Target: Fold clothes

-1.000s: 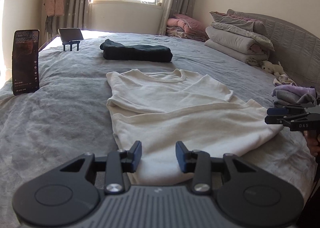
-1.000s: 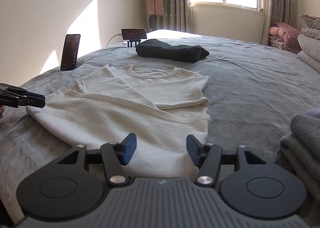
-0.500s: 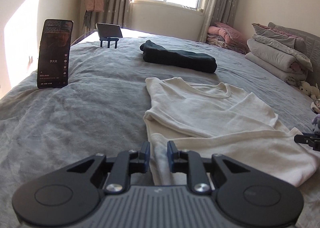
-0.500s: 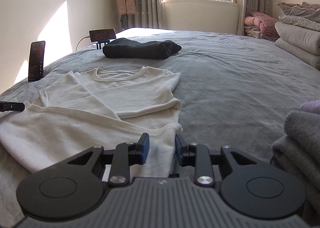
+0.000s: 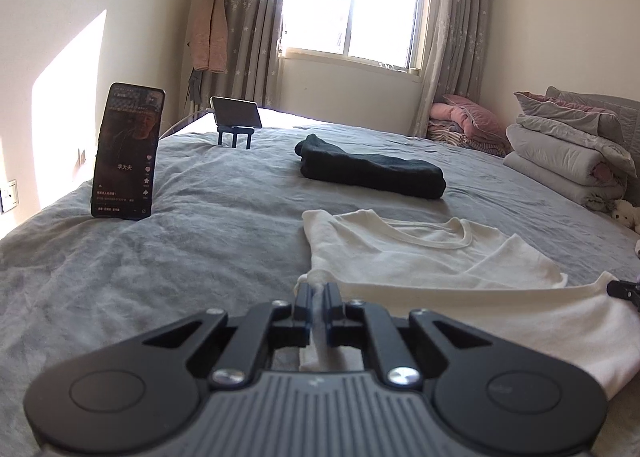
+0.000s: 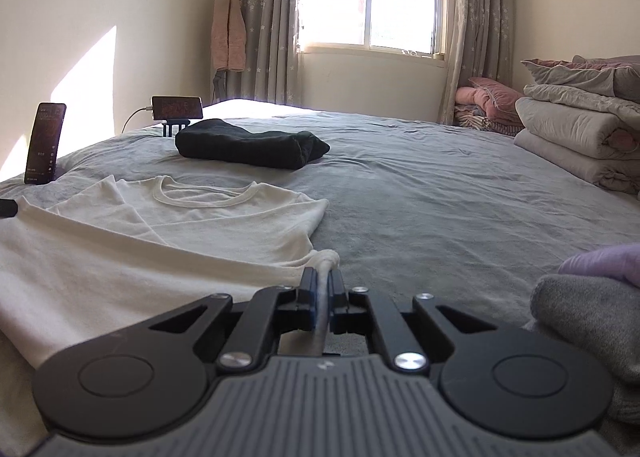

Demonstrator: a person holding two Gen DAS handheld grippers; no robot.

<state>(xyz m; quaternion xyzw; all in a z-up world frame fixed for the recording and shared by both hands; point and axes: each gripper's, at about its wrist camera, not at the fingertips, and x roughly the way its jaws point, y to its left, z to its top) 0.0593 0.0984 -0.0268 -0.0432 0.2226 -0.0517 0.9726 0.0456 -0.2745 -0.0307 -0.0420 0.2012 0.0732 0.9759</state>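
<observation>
Left wrist view: the left gripper (image 5: 318, 299) is clenched on a bunched corner of the shirt (image 5: 420, 253), a strip of cream cloth pinched between its jaws. The shirt lies on the grey bed (image 5: 180, 257), neckline toward the window, one side folded inward over the chest. Its lower part is raised in a taut band running right toward the right gripper (image 5: 624, 291), of which only a dark tip shows at the frame edge. A folded dark garment (image 5: 372, 173) lies beyond the shirt. A phone (image 5: 128, 151) stands upright at the left of the bed.

Right wrist view: the right gripper (image 6: 323, 295) is closed on the shirt's (image 6: 200, 225) other lower corner, the cloth rolled thick where it enters the jaws. The shirt is cream, with a ribbed round collar, and creased diagonally across the chest. The tip of the left gripper (image 6: 8, 207) touches its far edge. Folded grey clothes (image 6: 592, 321) sit just to the right.
</observation>
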